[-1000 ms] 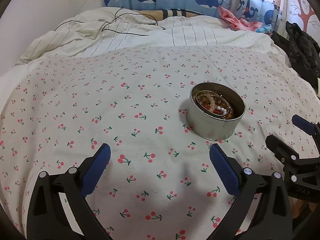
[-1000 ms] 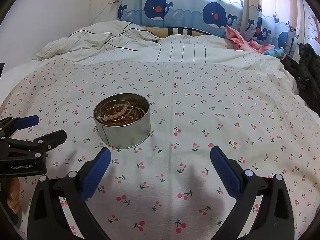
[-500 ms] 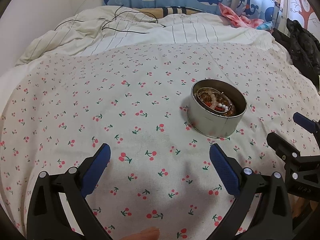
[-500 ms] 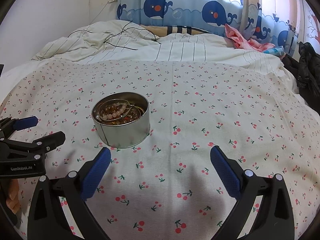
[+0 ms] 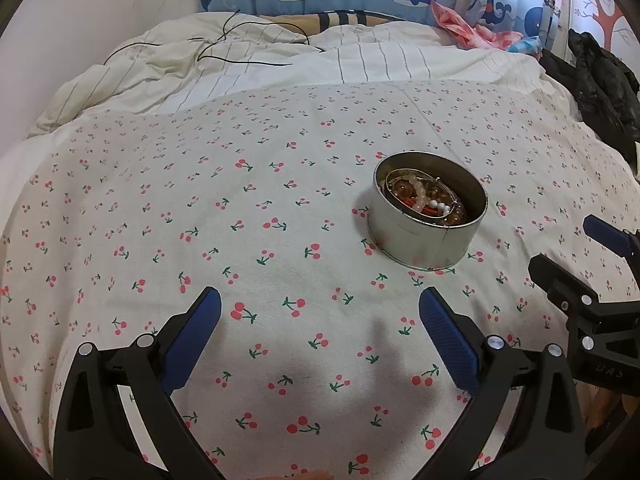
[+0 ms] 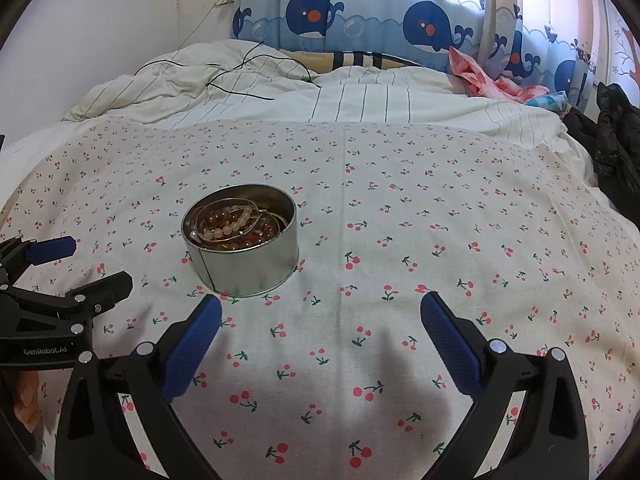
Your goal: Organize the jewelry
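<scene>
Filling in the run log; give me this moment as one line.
left gripper: open, empty | right gripper: open, empty | tin: upright on cherry sheet, bead bracelets inside | contact: none

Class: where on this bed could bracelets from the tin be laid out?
Bare cherry sheet lies between the tin and the rumpled striped quilt; likewise from the tin toward the black jacket. Crowded: in front of the tin, where the open left gripper and right gripper hover.

A round tin (image 5: 424,236) sits on the cherry-print bed (image 5: 200,220).
</scene>
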The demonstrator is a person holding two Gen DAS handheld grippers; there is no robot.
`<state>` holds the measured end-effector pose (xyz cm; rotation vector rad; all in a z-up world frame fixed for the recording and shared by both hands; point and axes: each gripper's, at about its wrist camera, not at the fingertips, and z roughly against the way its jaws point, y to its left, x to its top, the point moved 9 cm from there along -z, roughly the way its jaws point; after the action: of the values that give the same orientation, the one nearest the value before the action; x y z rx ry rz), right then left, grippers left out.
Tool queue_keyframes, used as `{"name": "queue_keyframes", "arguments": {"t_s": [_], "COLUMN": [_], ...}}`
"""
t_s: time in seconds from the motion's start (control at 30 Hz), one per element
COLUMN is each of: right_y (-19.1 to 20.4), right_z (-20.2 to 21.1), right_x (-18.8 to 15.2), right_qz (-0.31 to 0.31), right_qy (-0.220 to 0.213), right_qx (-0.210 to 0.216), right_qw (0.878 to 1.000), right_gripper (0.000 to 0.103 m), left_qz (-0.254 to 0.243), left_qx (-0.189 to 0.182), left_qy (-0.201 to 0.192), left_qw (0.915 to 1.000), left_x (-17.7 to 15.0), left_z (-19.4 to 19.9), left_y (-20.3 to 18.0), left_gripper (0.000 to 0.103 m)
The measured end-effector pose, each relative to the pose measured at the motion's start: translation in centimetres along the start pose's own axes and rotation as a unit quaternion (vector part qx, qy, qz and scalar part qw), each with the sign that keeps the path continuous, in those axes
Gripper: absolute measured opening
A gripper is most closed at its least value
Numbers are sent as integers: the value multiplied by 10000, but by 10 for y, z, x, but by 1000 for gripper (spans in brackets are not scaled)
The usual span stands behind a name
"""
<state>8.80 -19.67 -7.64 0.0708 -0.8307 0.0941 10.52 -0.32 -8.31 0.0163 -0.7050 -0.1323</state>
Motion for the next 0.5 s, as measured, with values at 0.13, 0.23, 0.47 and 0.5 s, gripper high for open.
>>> {"name": "queue_keyframes", "arguments": {"t_s": [0.13,0.23,0.47,0.5], "right_y": [0,0,0,0], "right_z": [0,0,0,0], "right_x": [0,0,0,0], "right_qz": [-3,-2,-3,-4], "right_qy": [3,0,4,1], "right_qx": [-3,-1,-2,-1], "right_qw": [10000,10000,10000,10000], "right_gripper": [95,95,95,95], "left_qz": [-26,-21,-63,-62], "left_qx": [42,97,129,140], "left_qy": [13,60,71,73], "left_qw": [10000,9999,9999,9999], "left_x": [0,0,0,0], "left_z": [0,-1,-1,-1], "left_y": [0,0,-1,0], "left_gripper": [95,95,95,95]}}
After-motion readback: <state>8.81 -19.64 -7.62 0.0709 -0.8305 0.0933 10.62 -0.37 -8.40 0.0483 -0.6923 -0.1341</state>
